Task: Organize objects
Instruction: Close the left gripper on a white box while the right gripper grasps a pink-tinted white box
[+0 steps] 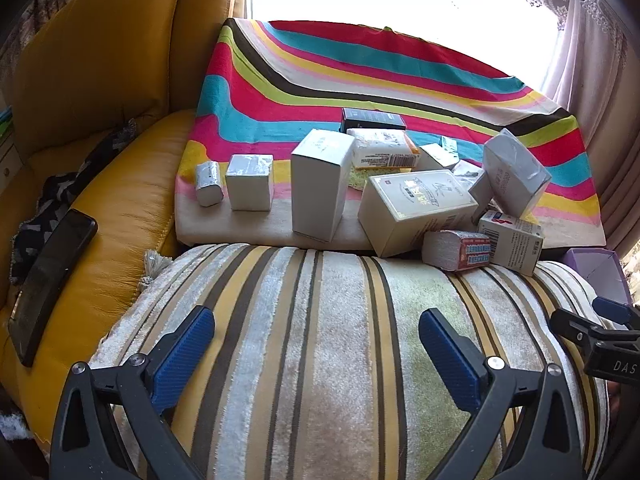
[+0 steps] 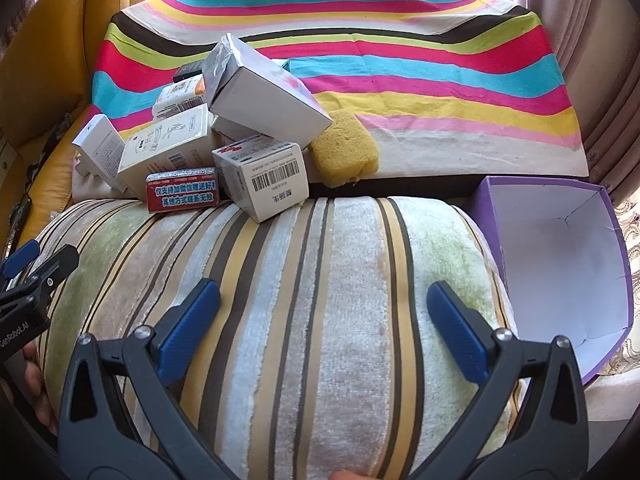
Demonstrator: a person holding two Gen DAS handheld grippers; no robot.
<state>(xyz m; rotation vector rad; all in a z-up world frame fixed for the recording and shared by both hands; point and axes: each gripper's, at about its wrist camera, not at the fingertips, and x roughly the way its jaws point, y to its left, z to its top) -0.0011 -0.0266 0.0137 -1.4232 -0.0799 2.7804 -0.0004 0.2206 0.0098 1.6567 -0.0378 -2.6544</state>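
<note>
boxes [image 2: 224, 136] crowding cushion [image 2: 304, 300] edge

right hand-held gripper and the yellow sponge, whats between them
Only bare striped cushion, as the right wrist view shows. The right hand-held gripper hovers open over it, and the sponge sits beyond the cushion's far edge on the striped cloth.

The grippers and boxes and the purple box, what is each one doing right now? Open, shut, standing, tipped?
Left gripper: open, holding nothing.
Right gripper: open, holding nothing.
Purple box: open, nothing inside.
Tall white box: standing upright, closed.
Small white box: upright, closed.
Grey-topped white box: tilted, leaning on the pile.
Barcode box: tipped, resting on the striped cushion.
Red-label pack: lying flat.
Yellow sponge: lying flat.
Phone: screen dark.
</note>
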